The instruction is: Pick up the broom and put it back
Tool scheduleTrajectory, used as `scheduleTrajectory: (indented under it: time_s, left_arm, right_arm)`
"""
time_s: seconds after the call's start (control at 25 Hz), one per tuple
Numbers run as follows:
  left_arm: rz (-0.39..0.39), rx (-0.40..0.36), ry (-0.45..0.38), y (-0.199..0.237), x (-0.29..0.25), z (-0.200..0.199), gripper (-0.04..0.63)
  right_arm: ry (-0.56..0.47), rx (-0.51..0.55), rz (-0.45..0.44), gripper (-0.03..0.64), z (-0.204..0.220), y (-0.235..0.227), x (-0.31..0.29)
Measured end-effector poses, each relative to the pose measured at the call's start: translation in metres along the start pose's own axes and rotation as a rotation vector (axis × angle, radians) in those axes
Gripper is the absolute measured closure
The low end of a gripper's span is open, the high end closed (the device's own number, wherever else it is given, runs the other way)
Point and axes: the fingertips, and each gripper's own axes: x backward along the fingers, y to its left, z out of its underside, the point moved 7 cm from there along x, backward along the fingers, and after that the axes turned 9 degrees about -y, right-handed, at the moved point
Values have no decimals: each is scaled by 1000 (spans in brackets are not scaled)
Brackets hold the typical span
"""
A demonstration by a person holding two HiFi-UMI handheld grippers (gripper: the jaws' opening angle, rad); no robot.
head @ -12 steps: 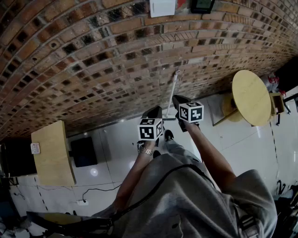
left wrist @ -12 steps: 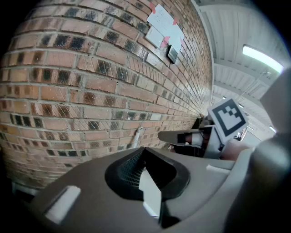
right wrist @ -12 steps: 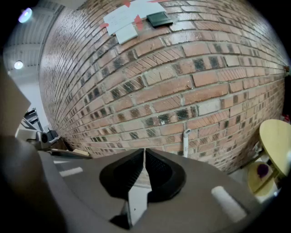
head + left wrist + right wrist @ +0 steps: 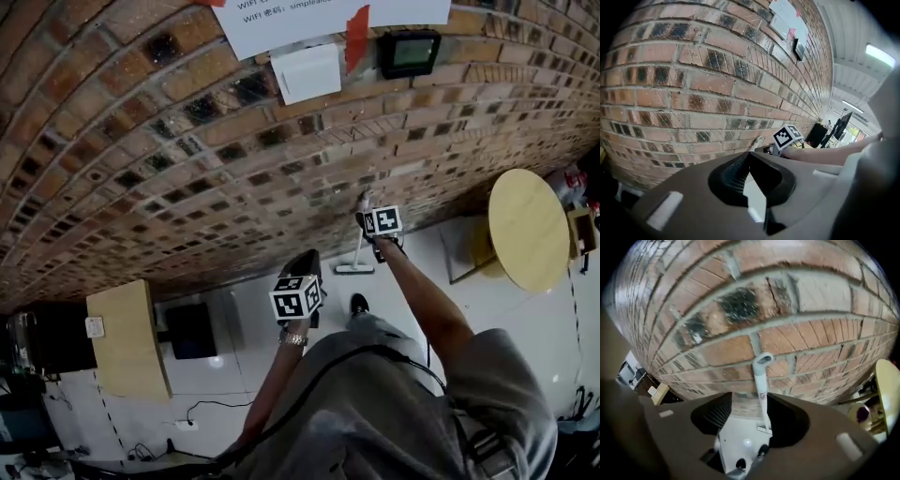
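A white broom (image 4: 358, 247) stands against the brick wall, its head (image 4: 354, 269) on the white floor. My right gripper (image 4: 365, 214) is at the top of the handle, jaws apart. In the right gripper view the handle (image 4: 761, 392) rises between the jaws, close to the right one, and neither pad presses on it; the right gripper (image 4: 751, 399) is open. My left gripper (image 4: 307, 256) hangs lower and to the left, away from the broom. In the left gripper view its tips (image 4: 750, 154) meet, with nothing between them, and the right gripper's marker cube (image 4: 787, 136) shows ahead.
A round wooden table (image 4: 530, 230) stands to the right by the wall. To the left are a light wooden cabinet (image 4: 127, 337) and a black box (image 4: 192, 330). A cable and power strip (image 4: 187, 424) lie on the floor. Papers (image 4: 309, 70) and a small screen (image 4: 410, 52) hang on the wall.
The right gripper has gone up along the broom handle to its top. The left gripper has dropped back, lower than the right. The head view has tilted up the wall.
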Motion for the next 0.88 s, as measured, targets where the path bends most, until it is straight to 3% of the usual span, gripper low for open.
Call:
scheduleTrajectory:
  time_s: [0.28, 0.36, 0.48, 0.88]
  left_arm:
    - [-46, 26, 22, 11, -27, -5, 595]
    - [-56, 33, 22, 15, -32, -7, 595]
    - [-73, 37, 19, 22, -35, -12, 595]
    - [-43, 21, 16, 20, -39, -16, 595]
  right_arm:
    - [83, 49, -21, 413, -10, -27, -59]
    - [100, 61, 19, 418, -15, -31, -65]
    - [84, 51, 77, 518, -16, -38, -65]
    - [49, 118, 28, 522, 8, -18, -38]
